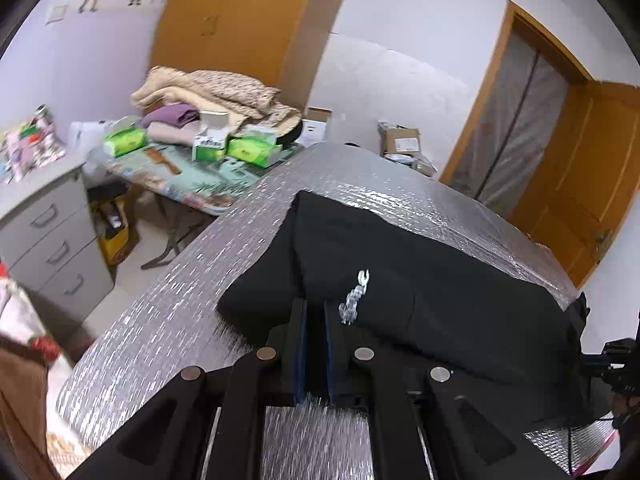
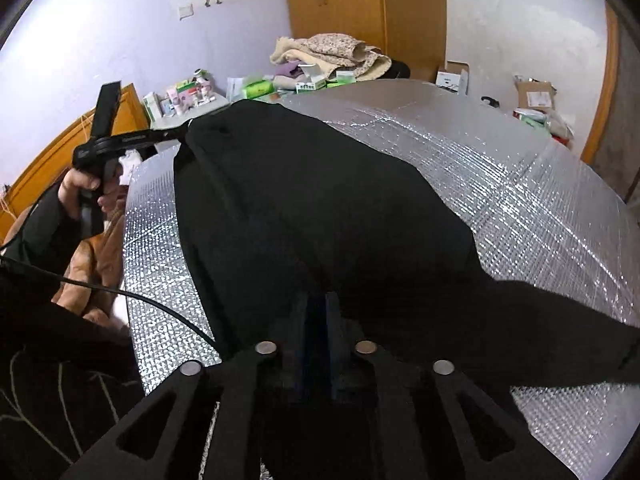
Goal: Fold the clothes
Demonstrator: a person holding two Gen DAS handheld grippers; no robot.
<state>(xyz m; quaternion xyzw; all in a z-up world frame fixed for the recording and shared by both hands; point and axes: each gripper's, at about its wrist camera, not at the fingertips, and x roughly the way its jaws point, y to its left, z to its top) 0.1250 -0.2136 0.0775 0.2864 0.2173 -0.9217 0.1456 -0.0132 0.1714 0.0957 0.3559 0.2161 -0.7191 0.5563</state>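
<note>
Two grippers at a black garment (image 1: pixel 360 248) on a silver-quilted table (image 1: pixel 168 300).

Left wrist view: left gripper (image 1: pixel 315 312), lower centre, slightly parted at the cloth's near edge, pinching nothing.
Right wrist view: right gripper (image 2: pixel 320 312) angled down, cloth between its pads; grip unclear. Upper left, a hand (image 2: pixel 80 188) holds the other gripper.

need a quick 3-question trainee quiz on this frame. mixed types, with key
1. True or false: the black garment lies on a silver quilted mat.
2. The tissue packs on the far table are: A) red B) green C) blue.
3. In the right wrist view, which gripper sits at the garment's far-left corner?
Key: 1 true. 2 B. 3 the left gripper, held in a hand.
</note>
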